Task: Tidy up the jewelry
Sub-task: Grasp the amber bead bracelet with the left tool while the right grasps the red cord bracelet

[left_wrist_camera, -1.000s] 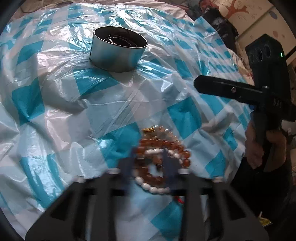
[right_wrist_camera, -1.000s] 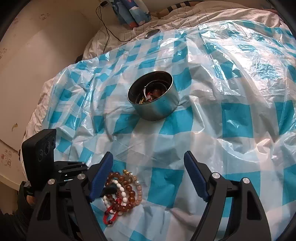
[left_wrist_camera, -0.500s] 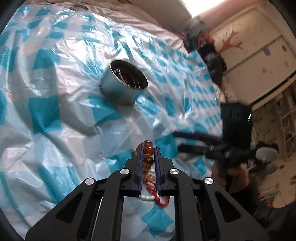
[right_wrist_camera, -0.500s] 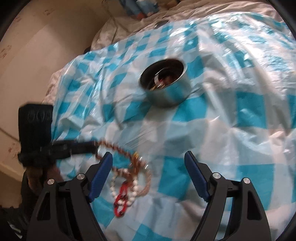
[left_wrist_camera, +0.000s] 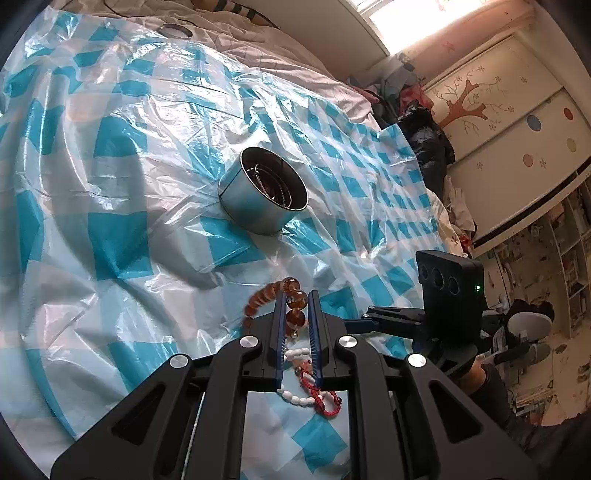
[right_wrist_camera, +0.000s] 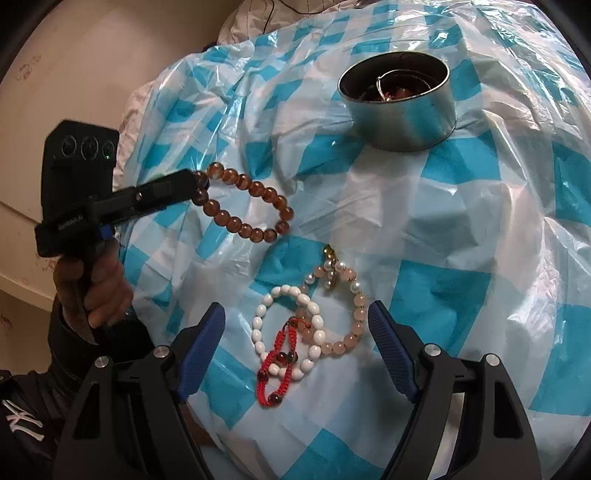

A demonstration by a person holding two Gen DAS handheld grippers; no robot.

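Note:
My left gripper (left_wrist_camera: 295, 295) is shut on an amber bead bracelet (left_wrist_camera: 293, 301) and holds it above the cloth; in the right wrist view the bracelet (right_wrist_camera: 243, 201) hangs from the left gripper (right_wrist_camera: 197, 186). A round metal tin (left_wrist_camera: 264, 194) with jewelry inside stands beyond it, also in the right wrist view (right_wrist_camera: 402, 107). A white bead bracelet (right_wrist_camera: 286, 332), a pink bead bracelet (right_wrist_camera: 343, 314) and a red cord bracelet (right_wrist_camera: 277, 363) lie on the cloth between the fingers of my open, empty right gripper (right_wrist_camera: 295, 328).
A crinkled blue-and-white checked plastic sheet (left_wrist_camera: 110, 221) covers the bed. A small round lid-like object (left_wrist_camera: 176, 30) lies at the far edge. A wardrobe (left_wrist_camera: 517, 122) and dark clutter (left_wrist_camera: 428, 144) stand to the right.
My left gripper closed on the amber bracelet in the pile and lifted it up, apart from the other bracelets. My right gripper moved in over the remaining bracelets.

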